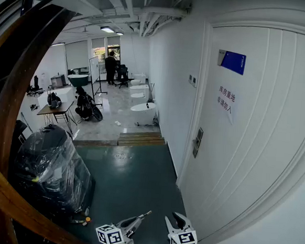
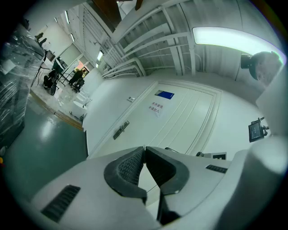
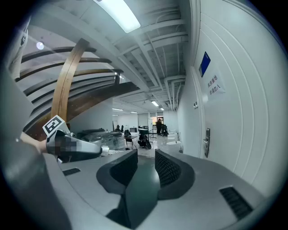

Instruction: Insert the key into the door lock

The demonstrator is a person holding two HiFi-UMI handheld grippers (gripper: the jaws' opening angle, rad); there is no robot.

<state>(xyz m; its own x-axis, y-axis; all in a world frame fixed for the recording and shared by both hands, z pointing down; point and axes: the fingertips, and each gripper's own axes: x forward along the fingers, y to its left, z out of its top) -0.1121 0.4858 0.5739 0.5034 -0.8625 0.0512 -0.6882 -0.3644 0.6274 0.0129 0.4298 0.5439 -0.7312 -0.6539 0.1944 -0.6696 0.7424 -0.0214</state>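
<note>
Left gripper [image 1: 144,216] jaws pinched shut on thin sliver, apparently key [image 1: 147,213]. Right gripper [image 1: 180,219] jaws apart, empty. Lock [image 1: 197,142] well ahead: approach and insertion not yet done.

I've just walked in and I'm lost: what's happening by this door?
A person holds a gripper in each hand, facing a closed white door. The left gripper is shut and aimed at the door; whether it pinches a key is too small to tell. The right gripper is open and empty. Both are well short of the lock; nothing is inserted yet.
</note>
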